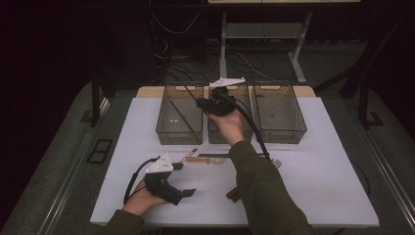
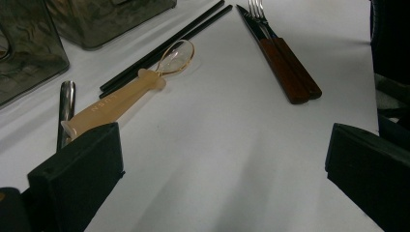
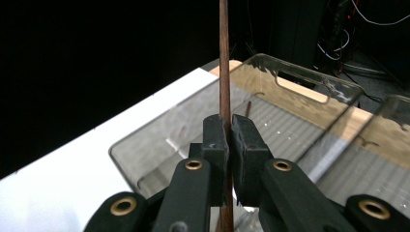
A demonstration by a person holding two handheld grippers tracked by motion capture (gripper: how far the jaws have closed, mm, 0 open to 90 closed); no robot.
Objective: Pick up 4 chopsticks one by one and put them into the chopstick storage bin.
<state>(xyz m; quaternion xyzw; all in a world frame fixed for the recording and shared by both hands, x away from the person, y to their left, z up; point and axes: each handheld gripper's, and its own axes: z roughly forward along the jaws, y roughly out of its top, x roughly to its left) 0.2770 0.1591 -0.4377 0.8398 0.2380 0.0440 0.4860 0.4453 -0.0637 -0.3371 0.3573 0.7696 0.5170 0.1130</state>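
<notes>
My right claw (image 3: pixel 226 126) is pinching a brown chopstick (image 3: pixel 224 58), so I should lower it slowly into the left bin (image 3: pixel 145 145), down at six o'clock.

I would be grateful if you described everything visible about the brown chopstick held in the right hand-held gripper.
The brown chopstick is a thin, straight, dark reddish-brown stick, wood by its look. The right hand-held gripper is shut on it, its black pads pinching it partway along, so that the stick runs on past them both ways. In the high view it slants over the leftmost clear bin, which already has another brown stick lying in it. Its far tip runs out of frame.
</notes>
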